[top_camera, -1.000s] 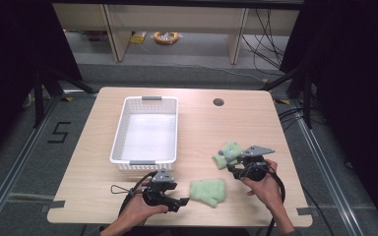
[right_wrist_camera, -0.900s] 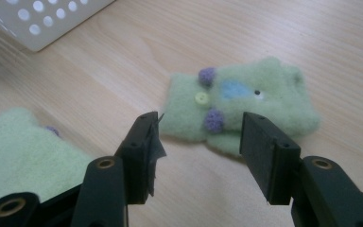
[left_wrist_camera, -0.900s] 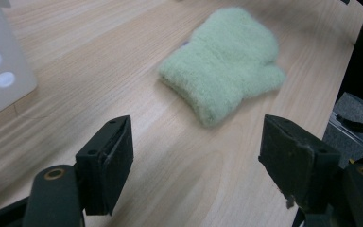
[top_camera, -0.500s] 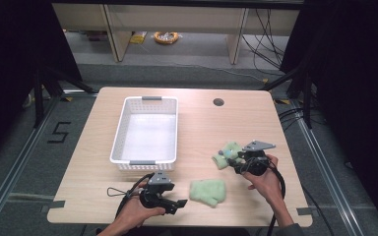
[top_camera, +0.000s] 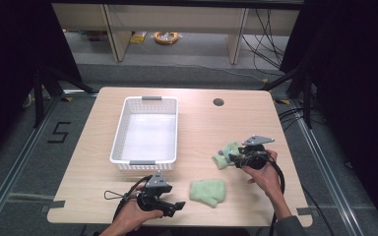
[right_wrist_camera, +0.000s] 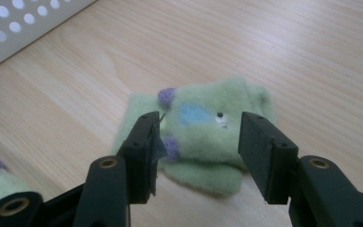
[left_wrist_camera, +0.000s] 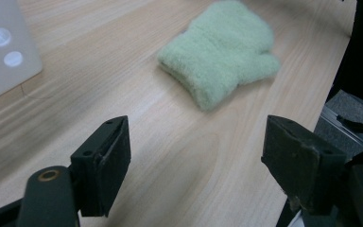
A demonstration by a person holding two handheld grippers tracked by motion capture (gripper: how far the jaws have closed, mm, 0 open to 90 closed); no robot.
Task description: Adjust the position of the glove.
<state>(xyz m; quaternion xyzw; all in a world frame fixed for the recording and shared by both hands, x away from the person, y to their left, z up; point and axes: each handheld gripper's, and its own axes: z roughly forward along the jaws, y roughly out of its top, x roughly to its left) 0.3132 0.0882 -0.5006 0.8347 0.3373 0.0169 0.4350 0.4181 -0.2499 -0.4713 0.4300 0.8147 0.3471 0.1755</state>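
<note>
Since a second ago the right gripper point(top_camera: 230, 158) has nudged in toward the patterned mitten point(top_camera: 225, 153), and its jaws are now spread on either side of the mitten's near edge without pinching it, at least going by the right gripper view point(right_wrist_camera: 196, 137), where the mitten point(right_wrist_camera: 203, 127) lies flat on the wood with purple dots and a blue patch showing. So my guess is a grab is about to happen and the thing then goes into the white basket point(top_camera: 119, 133), which sits empty a bit to the left and farther back. The left gripper point(top_camera: 176, 207) has slid slightly along the near edge of the table point(top_camera: 202, 123); its jaws are wide apart and holding nothing, pointed at the plain green mitten point(top_camera: 207, 191) lying just beside it point(left_wrist_camera: 220, 52). Nothing really blocks the route to the basket except its own rim; the little round hole point(top_camera: 218, 102) in the tabletop is well out of the way.
</note>
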